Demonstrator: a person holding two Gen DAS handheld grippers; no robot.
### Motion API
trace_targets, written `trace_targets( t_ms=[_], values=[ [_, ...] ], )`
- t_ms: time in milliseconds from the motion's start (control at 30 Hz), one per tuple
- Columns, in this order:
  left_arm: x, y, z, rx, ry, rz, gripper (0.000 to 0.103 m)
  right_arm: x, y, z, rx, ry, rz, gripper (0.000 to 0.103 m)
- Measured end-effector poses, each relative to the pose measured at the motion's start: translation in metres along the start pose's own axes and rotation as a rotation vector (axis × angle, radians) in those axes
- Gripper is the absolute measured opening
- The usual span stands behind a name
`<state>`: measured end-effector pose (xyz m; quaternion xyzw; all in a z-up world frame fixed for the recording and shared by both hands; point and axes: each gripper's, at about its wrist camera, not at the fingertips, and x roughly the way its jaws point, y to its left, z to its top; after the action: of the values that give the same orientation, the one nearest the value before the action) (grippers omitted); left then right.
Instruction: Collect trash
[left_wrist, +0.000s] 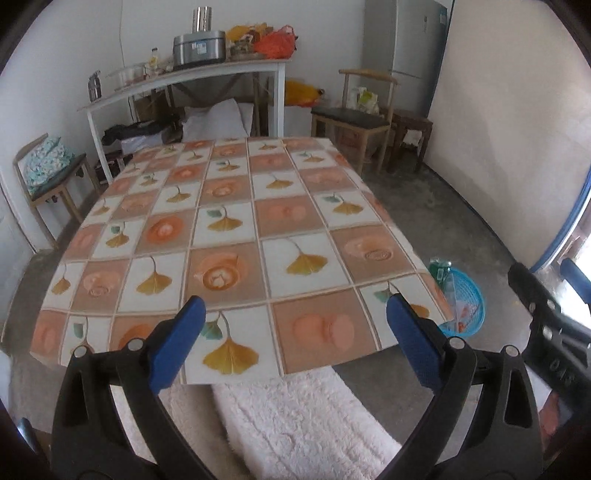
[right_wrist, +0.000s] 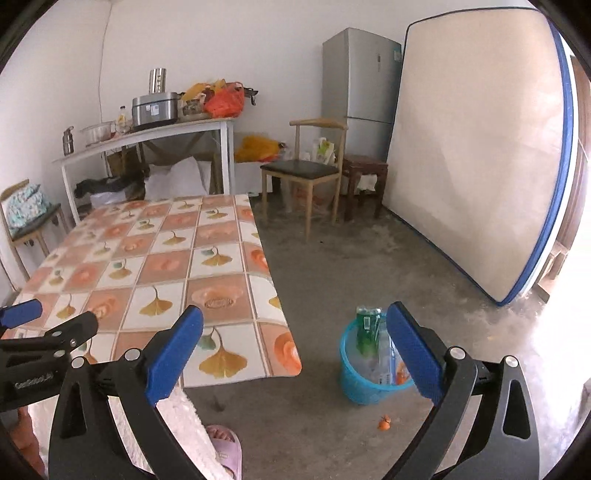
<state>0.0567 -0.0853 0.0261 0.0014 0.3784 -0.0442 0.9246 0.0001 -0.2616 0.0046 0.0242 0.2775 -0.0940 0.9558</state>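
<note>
We hold our left tongs (left_wrist: 295, 325) spread wide with nothing between their blue pads, low over the near edge of the surface (left_wrist: 229, 221), a rectangular top covered in a glossy cloth of white and orange squares printed with yellow ginkgo leaves. Our right tongs (right_wrist: 295, 332) are spread just as wide and empty, hanging beyond the right-hand edge of that surface, above the grey concrete floor (right_wrist: 369, 266). Just ahead of the right tongs and a little to the right, behind the right pad, stands the round light-blue plastic trash basket (right_wrist: 354, 391) on the floor, beside the surface's near corner. A green plastic bottle (right_wrist: 367, 328) leans upright in it, along with clear and orange wrappers that we cannot make out well. A small orange scrap (right_wrist: 384, 423) lies on the floor, just outside the basket and nearer to us than it, below the right tongs. From the left tongs the same basket shows low and to the right, past the surface's corner. Under both tongs, close to us, is a white fluffy fabric (left_wrist: 295, 417), and a pink slipper (right_wrist: 225, 443) shows below the right tongs. Far ahead of both tongs stand a white side table loaded with a steel cooker and orange bags (right_wrist: 147, 136), a wooden chair with a dark seat (right_wrist: 303, 170), a grey fridge (right_wrist: 358, 74) and a white mattress edged in blue (right_wrist: 472, 147) propped against the wall.
</note>
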Motion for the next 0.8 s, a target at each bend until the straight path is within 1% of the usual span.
trace_targets(
  t_ms=[167,367,500,800],
  values=[
    [0.004,0.001,-0.009,-0.015,0.04,-0.006,0.094,0.002,-0.001,-0.013,0.029,0.095,-0.019,0.097],
    [0.009,-0.003,-0.018,-0.012,0.088,0.013,0.094,0.008,-0.007,-0.025,0.043,0.152,-0.051,0.097],
    [0.007,-0.008,-0.02,0.0,0.085,0.037,0.094,0.01,-0.012,-0.026,0.05,0.161,-0.059,0.097],
    [0.009,-0.023,-0.022,0.043,0.105,0.042,0.094,0.011,-0.023,-0.028,0.067,0.167,-0.077,0.097]
  ],
)
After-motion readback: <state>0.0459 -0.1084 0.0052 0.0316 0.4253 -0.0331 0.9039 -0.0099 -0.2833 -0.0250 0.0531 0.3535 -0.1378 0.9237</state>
